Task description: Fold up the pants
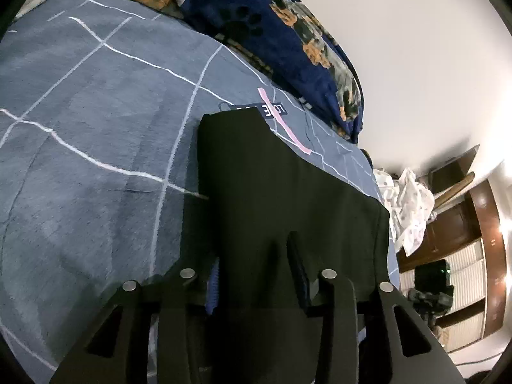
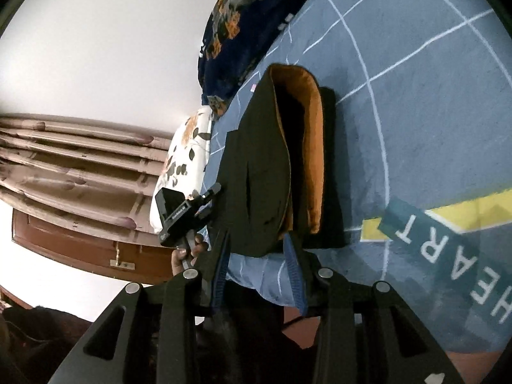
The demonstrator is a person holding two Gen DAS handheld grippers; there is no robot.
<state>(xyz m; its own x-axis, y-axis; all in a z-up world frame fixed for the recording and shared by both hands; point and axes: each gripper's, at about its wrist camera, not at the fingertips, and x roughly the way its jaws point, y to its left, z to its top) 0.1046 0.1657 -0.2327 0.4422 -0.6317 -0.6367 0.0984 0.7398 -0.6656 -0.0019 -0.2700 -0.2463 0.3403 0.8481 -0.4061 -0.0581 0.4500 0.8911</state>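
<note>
Pants (image 2: pixel 275 166): black, folded into a stacked bundle, orange lining showing along one edge.
Place: on the blue grid-lined bed (image 1: pixel 96 121).
Left claw (image 1: pixel 256 256): spread, fabric between.
Right claw (image 2: pixel 259 252): spread at the bundle's near edge.

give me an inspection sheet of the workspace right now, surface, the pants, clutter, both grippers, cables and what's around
Surface: blue-grey bedspread with white grid lines and a printed patch of letters.
Job's things: black pants folded into a stack on the bed, orange lining showing along the open edge.
Clutter: navy dog-print blanket along the wall side; floral pillow; white crumpled cloth past the bed's edge.
Grippers: left gripper open, fingers over the pants; right gripper open, at the near edge of the stack.
Cables: nothing seen.
Surroundings: white wall; brown wooden cabinets.
</note>
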